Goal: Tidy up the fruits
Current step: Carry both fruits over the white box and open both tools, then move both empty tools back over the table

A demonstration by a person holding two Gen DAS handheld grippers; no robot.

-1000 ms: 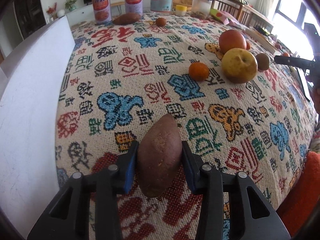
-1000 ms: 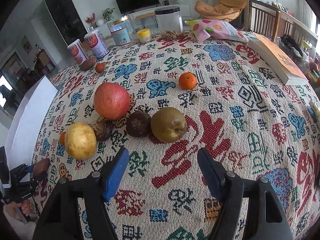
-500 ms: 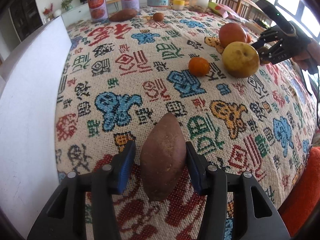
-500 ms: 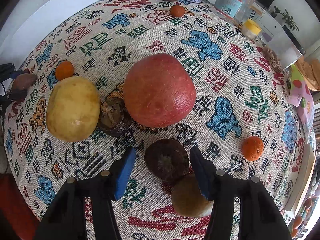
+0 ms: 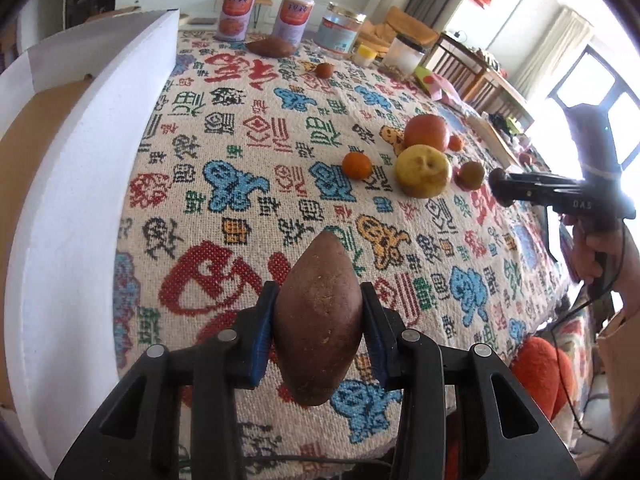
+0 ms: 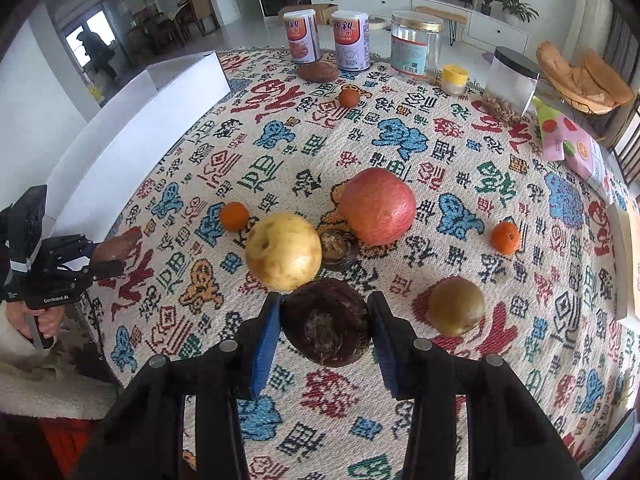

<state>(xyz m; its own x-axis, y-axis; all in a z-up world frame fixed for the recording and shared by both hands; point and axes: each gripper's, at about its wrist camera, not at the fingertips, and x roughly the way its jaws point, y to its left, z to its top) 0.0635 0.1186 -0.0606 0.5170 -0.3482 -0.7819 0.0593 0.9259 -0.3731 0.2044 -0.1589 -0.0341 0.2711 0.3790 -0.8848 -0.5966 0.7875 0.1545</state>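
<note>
My left gripper [image 5: 318, 320] is shut on a brown sweet potato [image 5: 318, 316] and holds it above the near edge of the patterned tablecloth [image 5: 248, 152]. My right gripper [image 6: 325, 330] is shut on a dark mangosteen [image 6: 325, 326], lifted just in front of the fruit cluster. The cluster holds a yellow pear [image 6: 283, 256], a red pomegranate [image 6: 378, 206], a second mangosteen [image 6: 336, 244], a brownish-green fruit [image 6: 456, 306] and two small oranges [image 6: 234, 216] [image 6: 505, 237]. The right gripper also shows in the left wrist view [image 5: 504, 188].
A white box [image 5: 76, 184] runs along the table's left edge. At the far end stand two cans [image 6: 302, 38], a clear jar [image 6: 416, 46], a lidded jar [image 6: 510, 86], another sweet potato [image 6: 318, 72] and a small orange-brown fruit [image 6: 349, 97]. A snack bag [image 6: 568, 142] lies at the right.
My right gripper has closed on the dark mangosteen and lifted it back from the cluster. My left gripper has kept the sweet potato and shifted to a lower view near the table edge.
</note>
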